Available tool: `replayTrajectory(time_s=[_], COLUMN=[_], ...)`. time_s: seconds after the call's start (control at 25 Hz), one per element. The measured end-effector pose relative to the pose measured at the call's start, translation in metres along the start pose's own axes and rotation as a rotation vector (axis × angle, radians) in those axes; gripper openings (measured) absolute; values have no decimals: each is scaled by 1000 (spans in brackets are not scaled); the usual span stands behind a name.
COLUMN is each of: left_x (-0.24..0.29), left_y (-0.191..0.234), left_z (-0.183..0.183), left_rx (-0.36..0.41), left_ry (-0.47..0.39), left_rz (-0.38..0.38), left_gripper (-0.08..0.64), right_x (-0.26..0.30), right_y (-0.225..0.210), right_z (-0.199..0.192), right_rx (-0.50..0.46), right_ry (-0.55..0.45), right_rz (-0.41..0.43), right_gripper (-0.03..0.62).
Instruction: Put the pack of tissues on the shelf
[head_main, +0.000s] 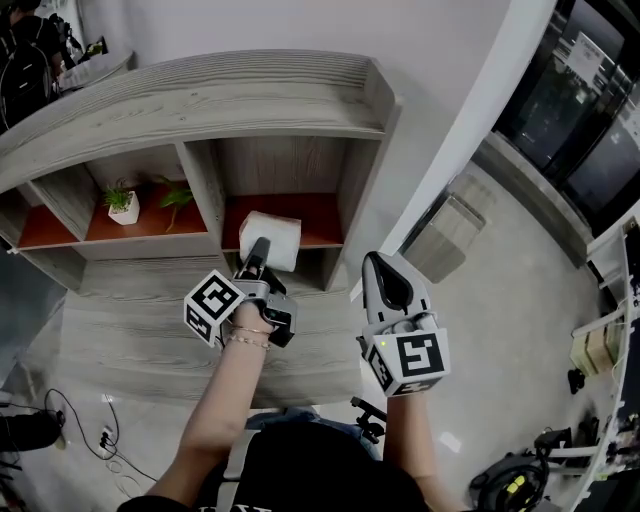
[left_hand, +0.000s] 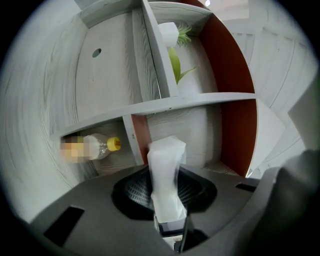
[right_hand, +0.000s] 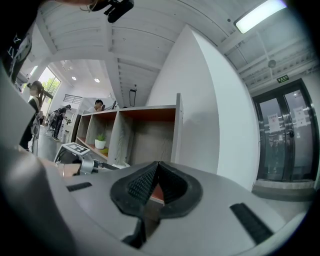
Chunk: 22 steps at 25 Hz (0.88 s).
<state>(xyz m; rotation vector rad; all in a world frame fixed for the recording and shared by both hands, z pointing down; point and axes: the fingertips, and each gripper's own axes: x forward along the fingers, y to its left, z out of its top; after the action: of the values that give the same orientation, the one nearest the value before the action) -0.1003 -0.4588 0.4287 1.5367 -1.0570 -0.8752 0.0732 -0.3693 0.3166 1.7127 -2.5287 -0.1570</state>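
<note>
1. Pinching the pack of tissues (left_hand: 166, 170) between its jaws, the left gripper (left_hand: 169, 210) held it out ahead of its tips, just before the shelf (head_main: 200, 95) and its open right-hand compartment.
2. The pack looked light and soft and narrowed where the pads squeezed it, so a gentle mid-body hold seemed best.
3. The right gripper (right_hand: 156, 167) sat closed on nothing, off to the side.

An office lobby, shown by glass doors (right_hand: 282, 140) and display shelving (head_main: 280, 165).
</note>
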Motion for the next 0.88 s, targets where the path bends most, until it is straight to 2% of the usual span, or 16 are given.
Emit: replayTrajectory(time_s=[0.2, 0.4, 0.52, 0.6, 0.68, 0.88], left_x=[1, 3, 4, 4, 5, 14], left_y=[14, 15, 18, 24, 29, 34], left_z=[-3, -3, -5, -10, -11, -8], left_rx=[-21, -36, -24, -44, -66, -82], left_ry=[19, 11, 20, 46, 51, 12], left_rz=[91, 120, 162, 197, 207, 196], left_gripper=[106, 109, 117, 185, 222, 249], right_x=[-2, -2, 0, -1, 0, 0], right_y=[-2, -2, 0, 2, 3, 5], right_z=[0, -1, 0, -2, -3, -3], right_rx=[-6, -3, -10, -14, -19, -34], right_ry=[3, 6, 9, 25, 33, 23], right_rz=[-10, -11, -4, 4, 9, 23], right_gripper=[17, 17, 17, 17, 17, 17])
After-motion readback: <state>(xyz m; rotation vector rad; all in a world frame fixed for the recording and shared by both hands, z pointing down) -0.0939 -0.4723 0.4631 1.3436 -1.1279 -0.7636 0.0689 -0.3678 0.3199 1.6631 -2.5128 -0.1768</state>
